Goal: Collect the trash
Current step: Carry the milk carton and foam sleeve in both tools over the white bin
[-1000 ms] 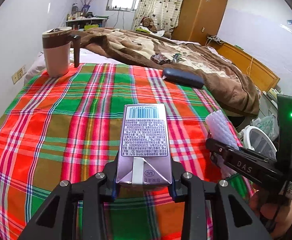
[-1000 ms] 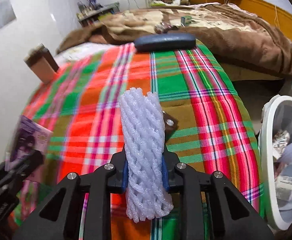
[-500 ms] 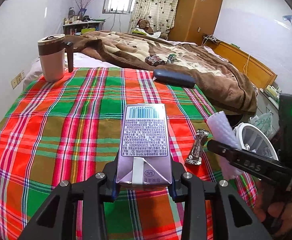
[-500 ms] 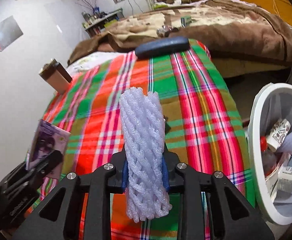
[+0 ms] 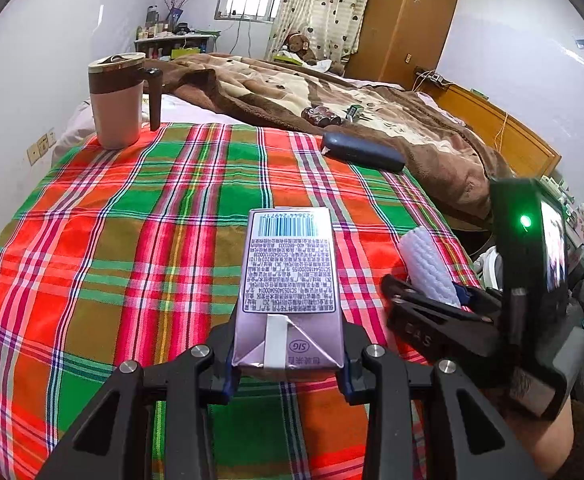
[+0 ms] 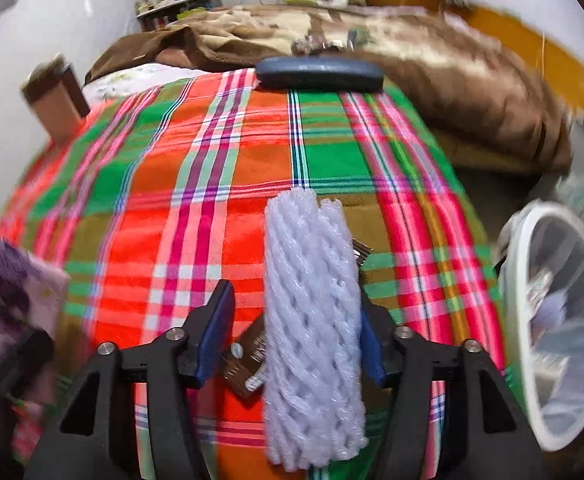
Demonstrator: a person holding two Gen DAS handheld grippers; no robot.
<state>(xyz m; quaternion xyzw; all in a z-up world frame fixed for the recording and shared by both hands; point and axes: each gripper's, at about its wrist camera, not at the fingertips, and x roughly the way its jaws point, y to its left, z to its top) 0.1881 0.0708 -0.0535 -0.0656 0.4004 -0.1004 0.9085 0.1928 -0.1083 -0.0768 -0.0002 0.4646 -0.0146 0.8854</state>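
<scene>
1. Nearest in the left wrist view, the left claw [image 5: 288, 364] is clamped on a purple drink carton [image 5: 290, 280]. Its blue pads press both sides of the folded end, and the carton's long axis runs straight ahead, barcode end farthest out.

2. In the right wrist view, the right claw [image 6: 292, 344] has just been opening. The white foam fruit net [image 6: 311, 320] sits between the jaws, its long axis pointing forward along them. It leans on the right-hand pad, while a clear gap shows at the left-hand pad, so I read it as let go rather than gripped.

3. Under that gap lies a brown snack wrapper [image 6: 248, 360] on the plaid tablecloth [image 6: 212, 160], just below and left of the net.

4. Here is the relation that counts: the white waste bin [image 6: 559, 320] stands off the table's right edge, to the right of the right claw, with rubbish already inside. The net is over cloth, not over the bin, which looks risky for a drop.

5. The right claw is the nearer one to the bin, and the carton sits further left.

6. Farther out, a dark blue case [image 5: 361, 152] rests at the far table edge and a lidded mug [image 5: 118, 100] stands at the far left corner.

7. Beyond them, a brown blanket [image 5: 331, 96] covers the bed.
</scene>
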